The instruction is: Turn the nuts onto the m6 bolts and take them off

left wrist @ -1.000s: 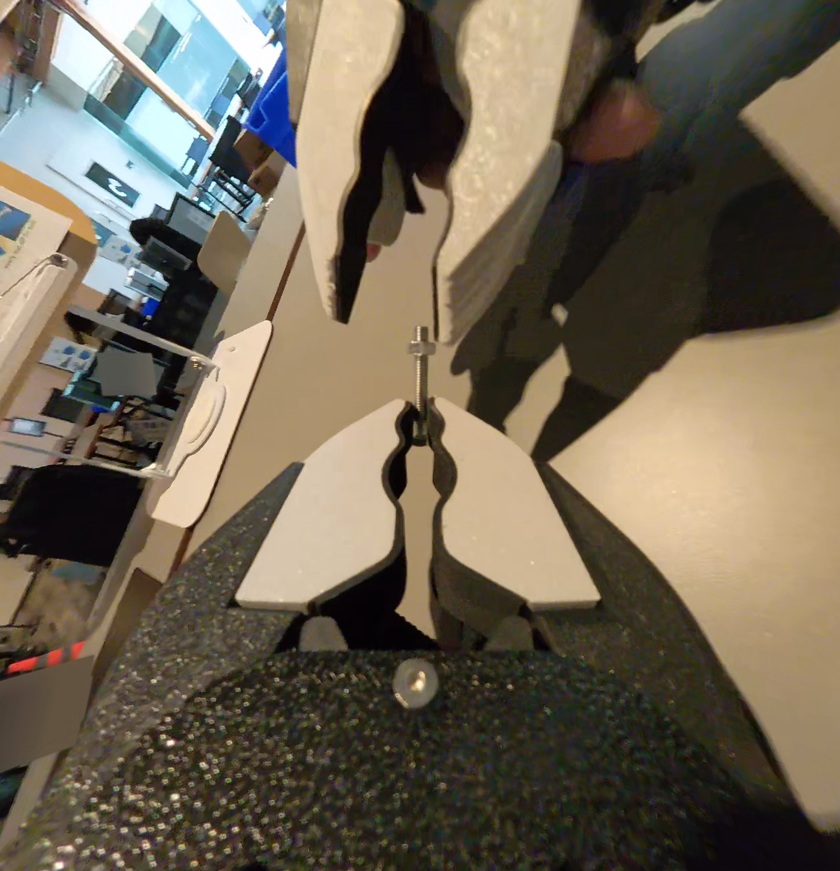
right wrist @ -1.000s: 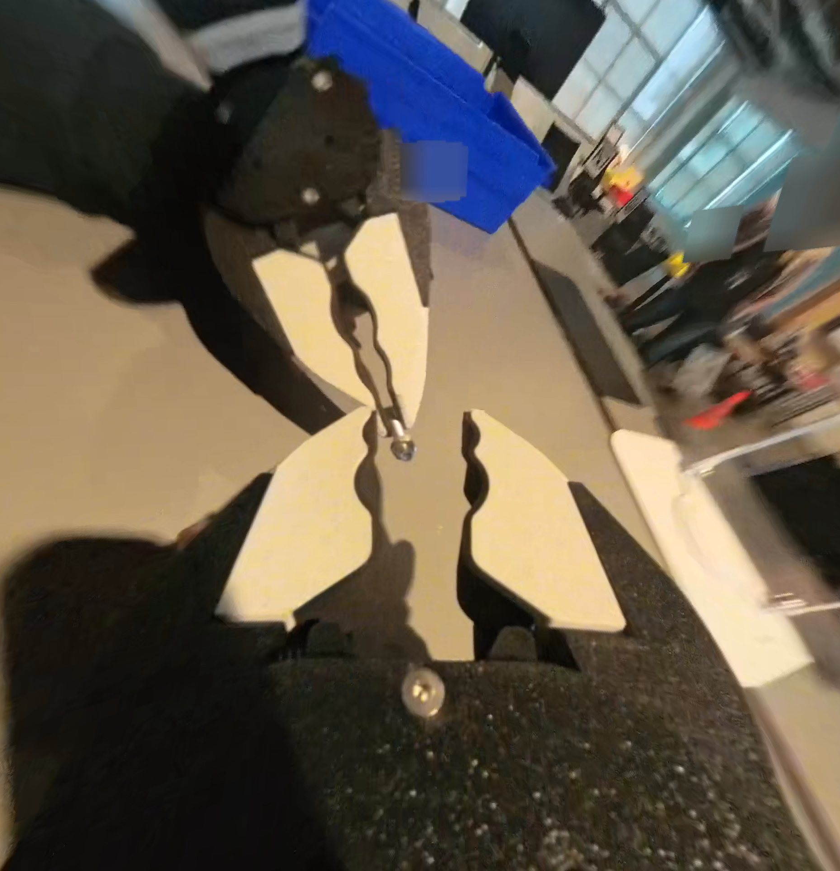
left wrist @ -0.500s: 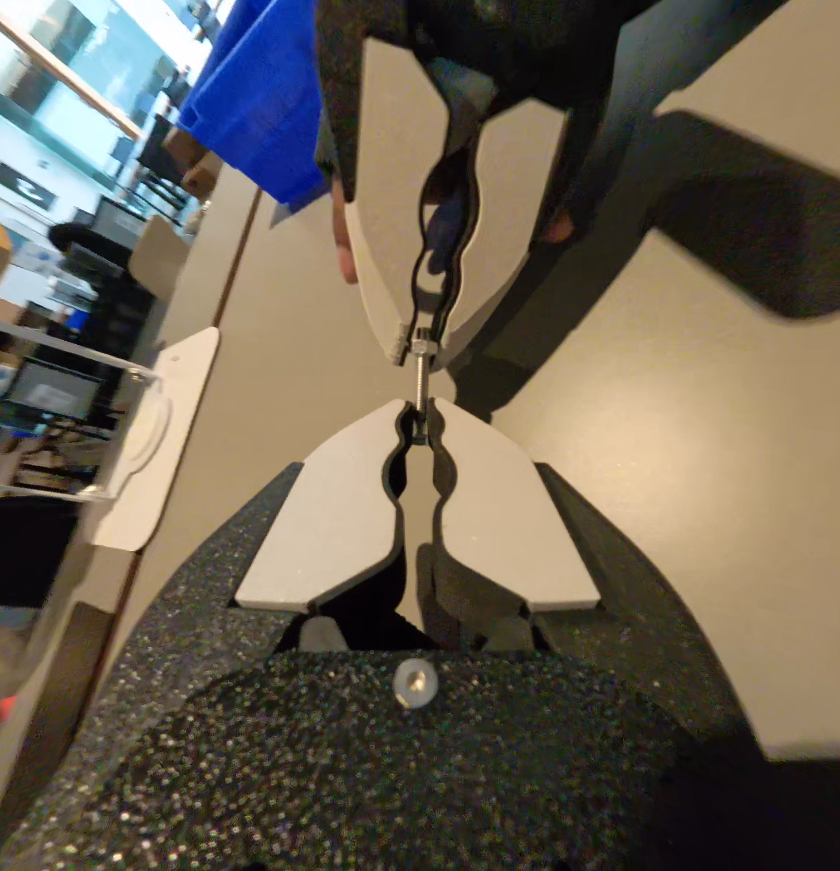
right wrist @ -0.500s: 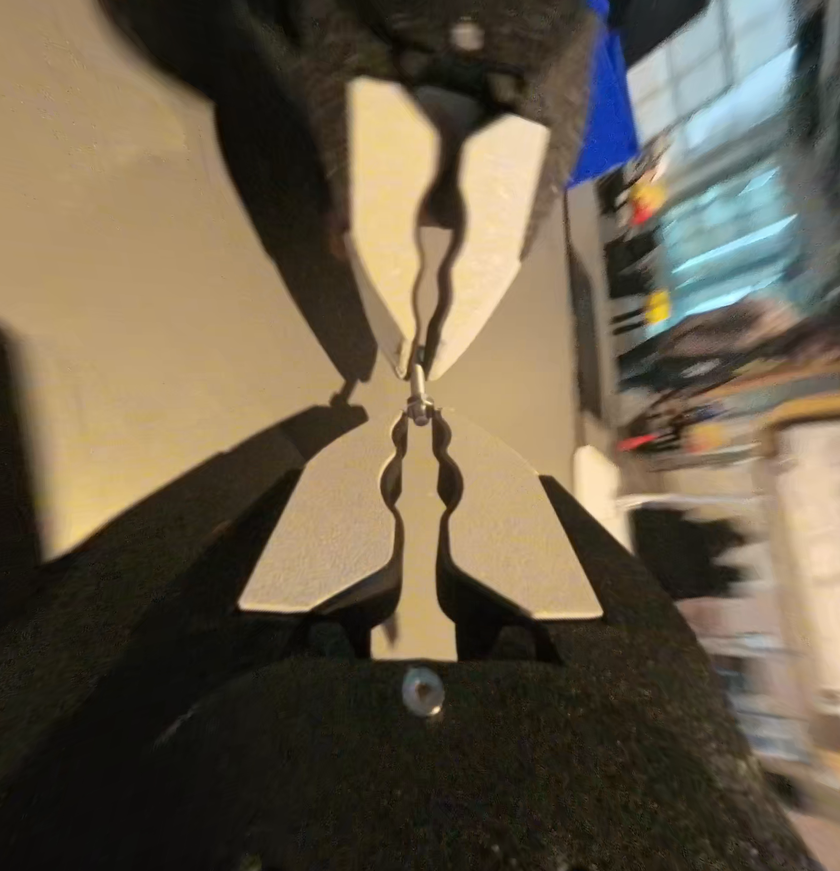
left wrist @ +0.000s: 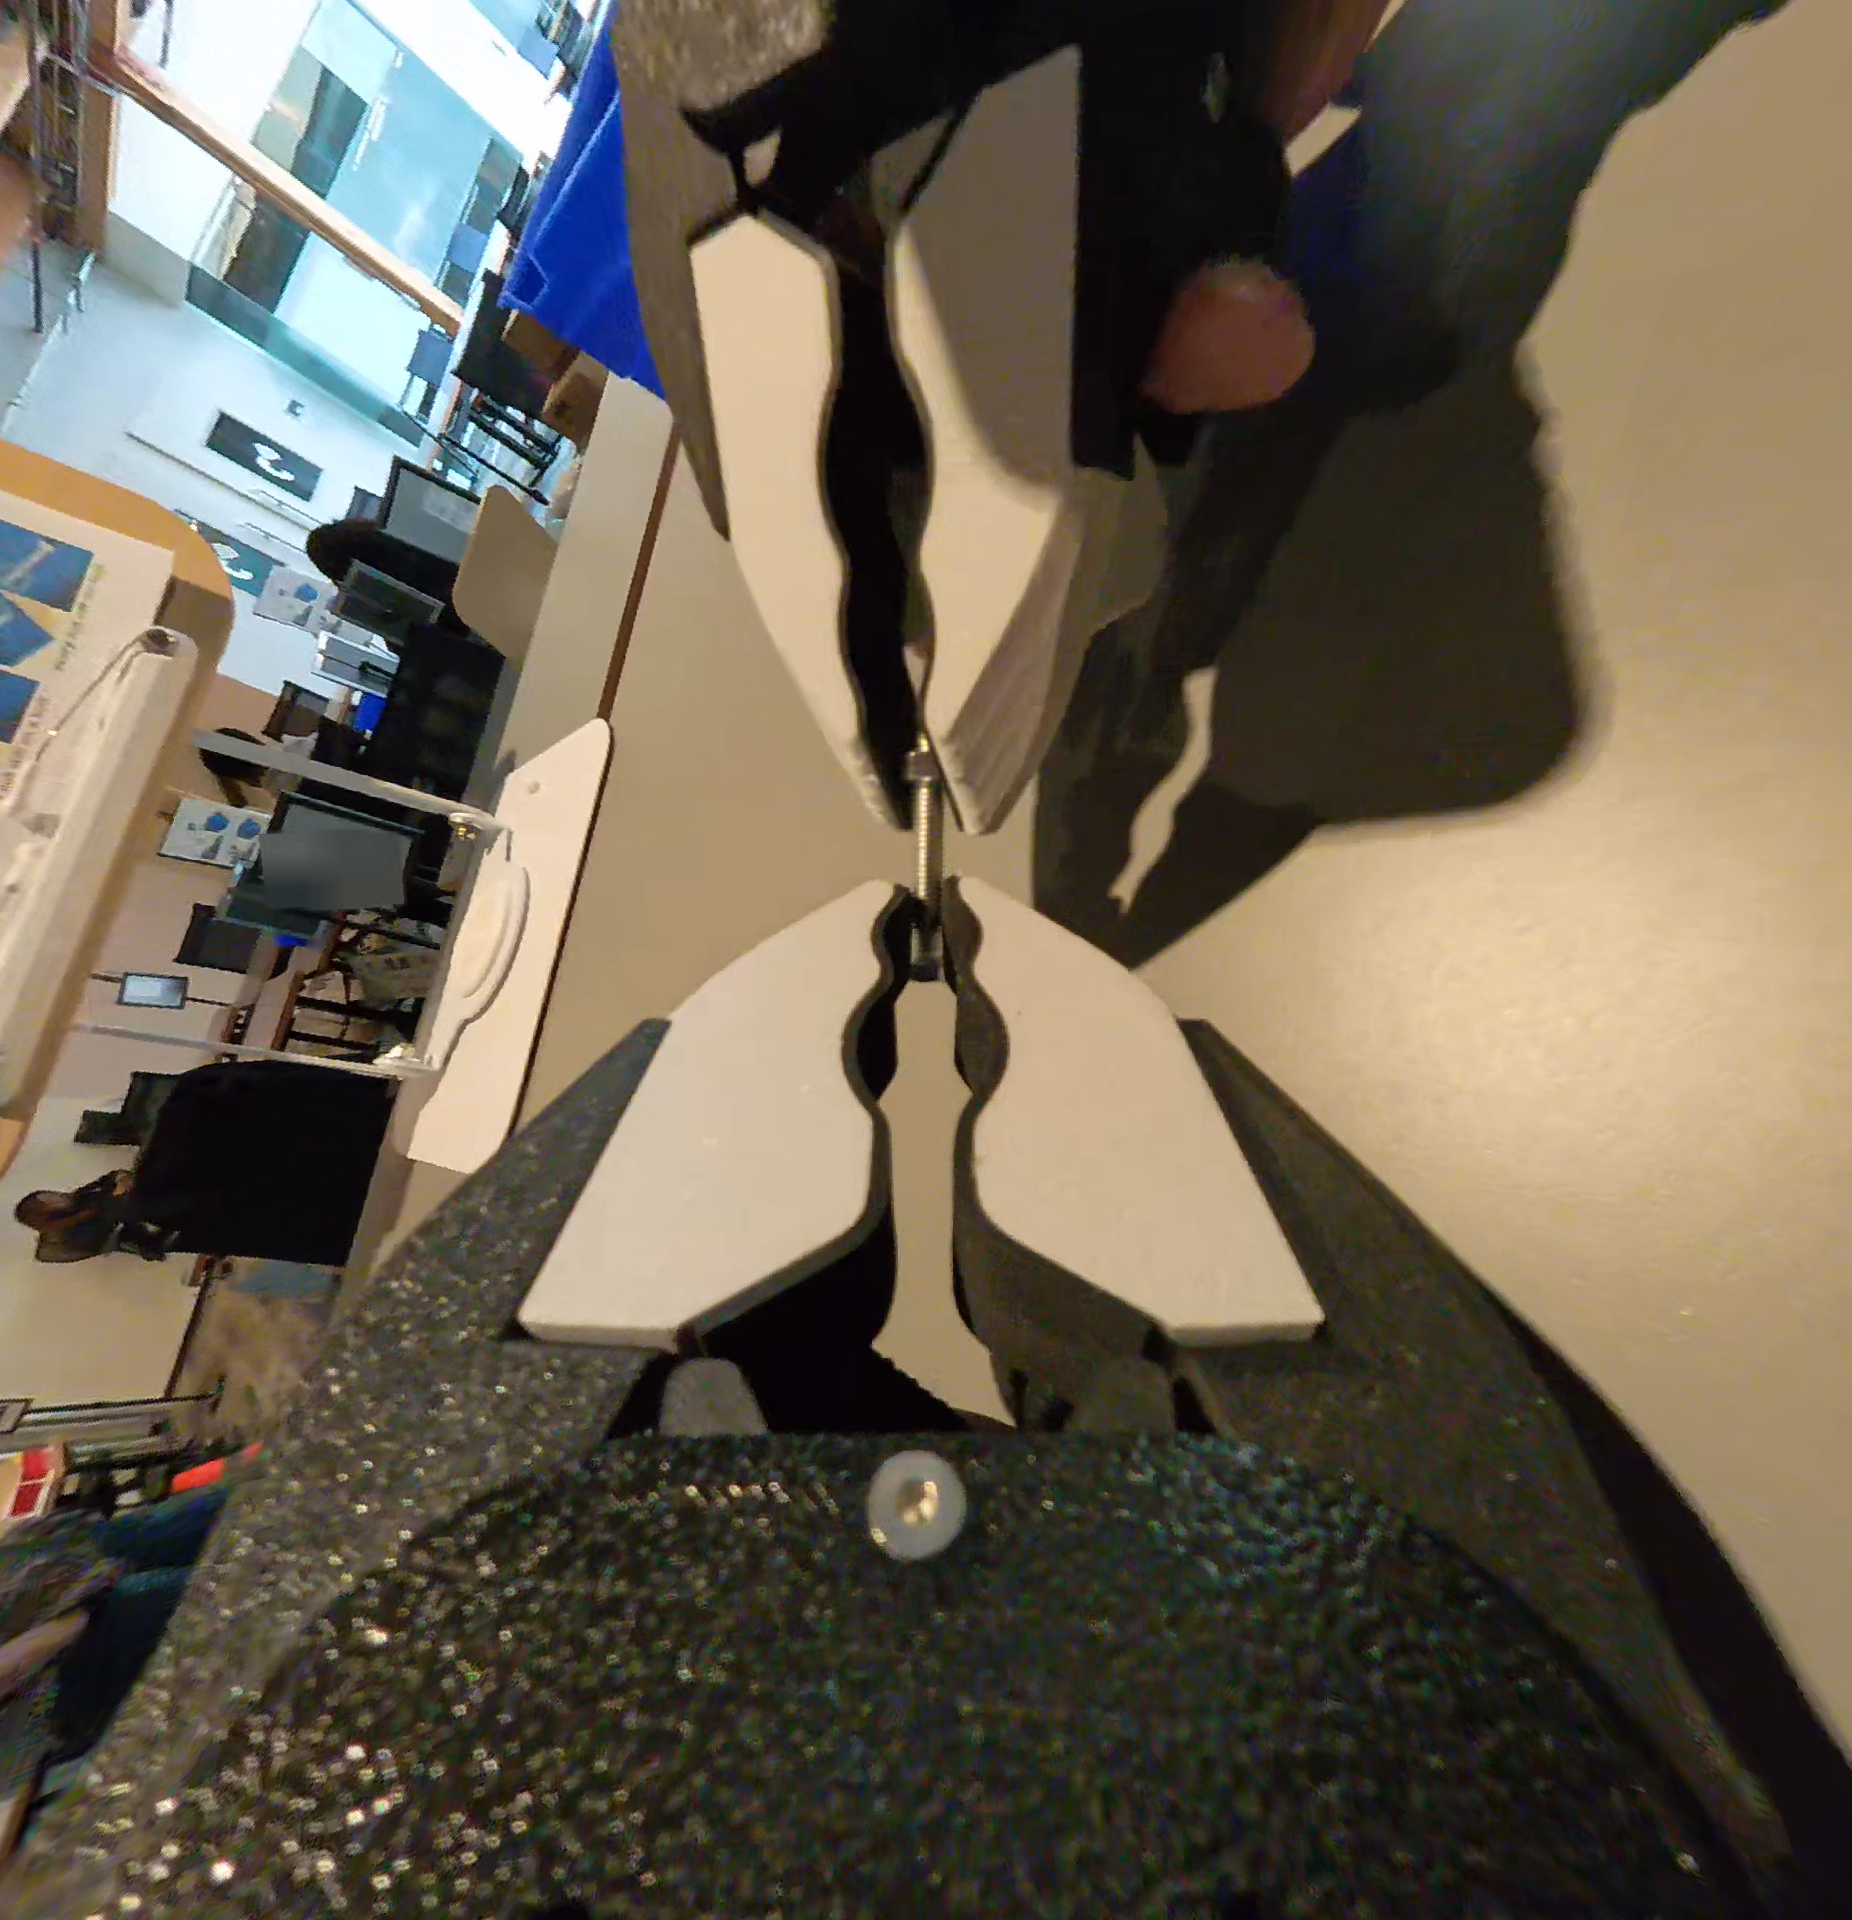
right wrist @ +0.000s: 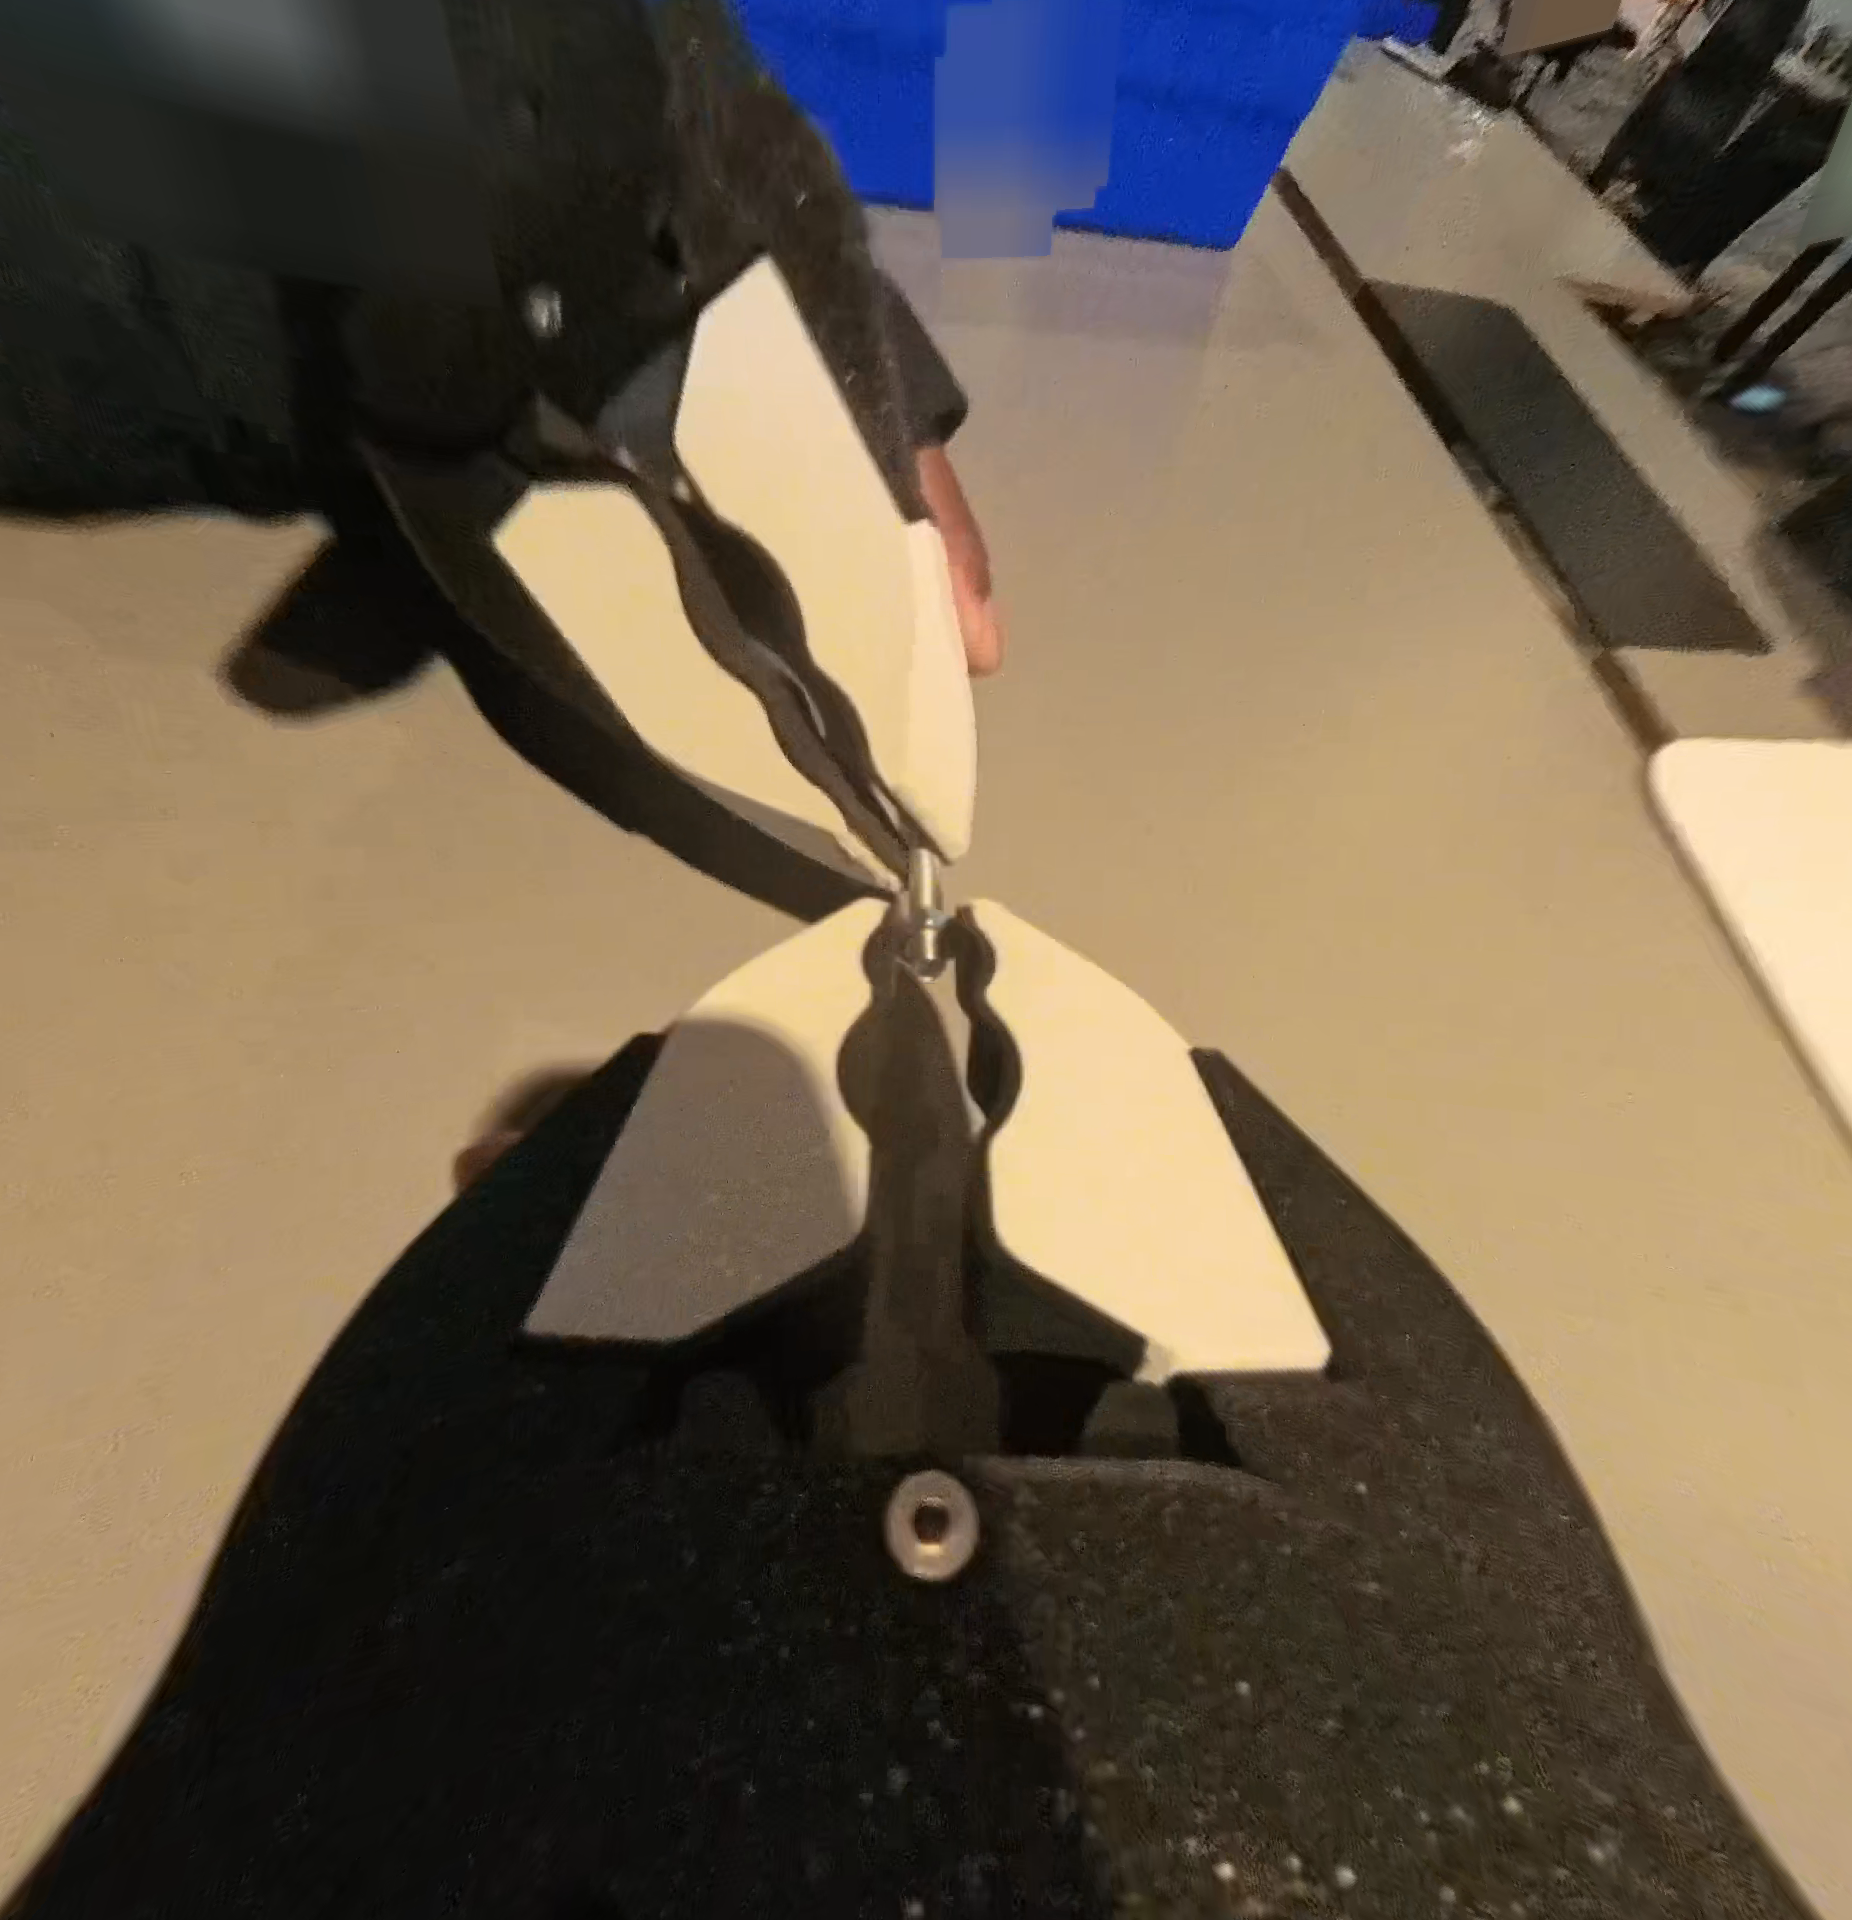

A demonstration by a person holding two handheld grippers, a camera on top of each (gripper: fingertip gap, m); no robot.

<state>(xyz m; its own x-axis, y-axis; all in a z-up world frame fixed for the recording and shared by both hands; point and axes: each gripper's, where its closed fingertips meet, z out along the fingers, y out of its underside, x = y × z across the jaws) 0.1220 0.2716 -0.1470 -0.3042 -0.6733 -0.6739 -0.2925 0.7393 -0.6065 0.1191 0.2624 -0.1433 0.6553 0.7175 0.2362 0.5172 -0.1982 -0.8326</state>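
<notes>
Tabletop (left wrist: 1524, 1039) beige, matte; blue bin (right wrist: 1161, 104) at far edge.

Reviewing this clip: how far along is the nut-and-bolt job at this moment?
Done: the nut sits on the far end of the bolt, so it is at least started on the thread. In hand: the left gripper clamps the bolt's near end, and the right gripper is shut on the nut. Left: which way it is turning can't be told; the nut is not yet off.
</notes>
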